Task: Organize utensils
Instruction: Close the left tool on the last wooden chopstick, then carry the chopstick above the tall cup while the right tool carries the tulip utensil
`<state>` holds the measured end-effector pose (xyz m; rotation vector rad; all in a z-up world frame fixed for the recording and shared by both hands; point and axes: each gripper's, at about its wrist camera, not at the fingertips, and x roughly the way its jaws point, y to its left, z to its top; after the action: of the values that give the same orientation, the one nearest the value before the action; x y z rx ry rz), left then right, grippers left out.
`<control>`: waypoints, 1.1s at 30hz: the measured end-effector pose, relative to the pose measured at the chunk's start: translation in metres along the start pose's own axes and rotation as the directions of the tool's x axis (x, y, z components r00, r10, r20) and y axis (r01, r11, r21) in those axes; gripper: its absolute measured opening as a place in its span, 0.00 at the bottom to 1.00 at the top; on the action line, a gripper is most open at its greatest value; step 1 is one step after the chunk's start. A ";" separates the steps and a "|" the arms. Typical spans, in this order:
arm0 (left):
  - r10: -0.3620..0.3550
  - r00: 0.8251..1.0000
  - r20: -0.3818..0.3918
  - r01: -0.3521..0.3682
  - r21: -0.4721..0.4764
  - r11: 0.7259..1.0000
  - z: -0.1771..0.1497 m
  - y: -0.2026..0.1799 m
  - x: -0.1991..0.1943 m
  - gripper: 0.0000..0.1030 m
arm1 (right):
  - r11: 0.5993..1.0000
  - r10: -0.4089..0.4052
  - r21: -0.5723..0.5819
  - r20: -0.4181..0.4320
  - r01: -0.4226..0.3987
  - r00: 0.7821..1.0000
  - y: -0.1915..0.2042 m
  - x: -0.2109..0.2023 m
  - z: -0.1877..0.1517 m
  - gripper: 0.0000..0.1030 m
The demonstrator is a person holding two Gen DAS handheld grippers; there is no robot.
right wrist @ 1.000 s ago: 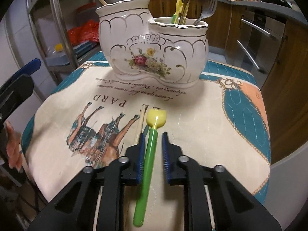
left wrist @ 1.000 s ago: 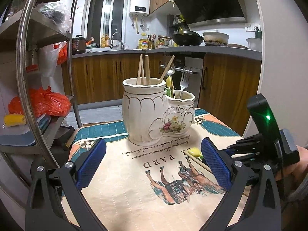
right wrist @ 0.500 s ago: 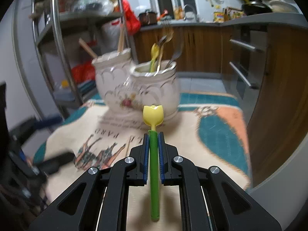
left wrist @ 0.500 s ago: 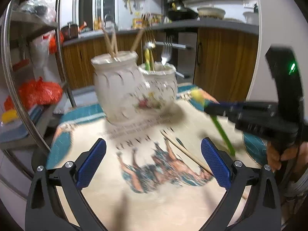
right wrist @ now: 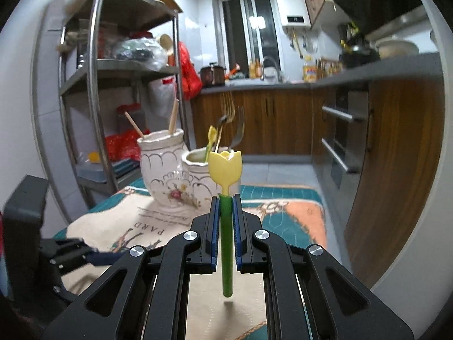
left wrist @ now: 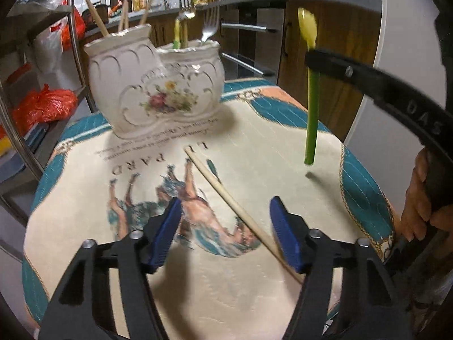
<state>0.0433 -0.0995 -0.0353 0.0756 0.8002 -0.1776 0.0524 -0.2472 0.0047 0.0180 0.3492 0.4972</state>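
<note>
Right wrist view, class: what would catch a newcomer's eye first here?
The tulip-shaped spoon with its green stem stands upright, clamped in the right tongs above the cloth. Behind it sits the white flowered utensil holder, with chopsticks in its taller pot and forks in the lower.

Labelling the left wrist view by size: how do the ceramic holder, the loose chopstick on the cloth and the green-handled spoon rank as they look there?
1. Ceramic holder, clearly largest.
2. and 3. Chopstick and green-handled spoon: both thin, similar in length; the chopstick lies nearer the camera, so unranked.
</note>
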 end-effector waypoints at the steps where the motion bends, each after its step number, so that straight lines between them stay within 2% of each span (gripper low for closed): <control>1: -0.001 1.000 -0.008 0.001 0.002 1.000 -0.001 -0.002 0.001 0.53 | 1.000 -0.002 -0.007 0.014 0.002 1.000 0.000 -0.004 0.000 0.10; 2: 0.006 1.000 -0.018 -0.005 0.009 1.000 -0.001 -0.006 0.002 0.51 | 1.000 -0.003 -0.009 0.022 0.003 1.000 0.000 -0.006 0.000 0.10; 5: 0.022 0.999 -0.034 -0.022 0.024 0.999 -0.002 -0.009 0.004 0.34 | 1.000 0.001 -0.008 0.033 0.000 0.999 -0.002 -0.011 -0.001 0.10; 7: 0.025 0.999 -0.044 -0.024 0.031 0.999 -0.001 -0.009 0.003 0.17 | 1.000 0.001 -0.005 0.030 -0.001 1.000 -0.002 -0.011 -0.002 0.10; 12: 0.006 0.998 -0.062 -0.003 0.041 0.999 0.001 -0.004 0.004 0.08 | 1.000 0.012 0.001 0.037 -0.012 0.999 0.000 -0.012 -0.002 0.10; 18: -0.007 0.997 -0.078 0.014 0.081 0.997 0.003 0.006 0.004 0.06 | 1.000 0.024 -0.004 0.041 -0.024 0.999 0.003 -0.014 -0.003 0.10; 22: -0.024 0.999 -0.046 0.028 0.084 0.996 0.004 0.015 -0.003 0.06 | 1.000 0.031 -0.005 0.058 -0.031 0.998 0.003 -0.017 -0.002 0.10; 28: -0.081 0.992 0.097 0.072 0.085 0.994 0.005 0.035 -0.027 0.06 | 1.000 0.030 -0.004 0.063 -0.030 0.998 0.003 -0.017 -0.002 0.10; 30: -0.100 0.982 0.160 0.087 0.088 0.992 0.006 0.043 -0.035 0.06 | 0.999 0.032 -0.004 0.062 -0.032 0.998 0.003 -0.017 -0.002 0.10; 33: -0.096 0.962 0.256 0.068 0.117 0.991 0.006 0.052 -0.050 0.06 | 0.999 0.033 -0.006 0.059 -0.033 0.998 0.003 -0.016 -0.002 0.10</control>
<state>0.0230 -0.0432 0.0048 0.1180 0.5302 -0.3033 0.0372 -0.2523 0.0079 0.0337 0.2900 0.5291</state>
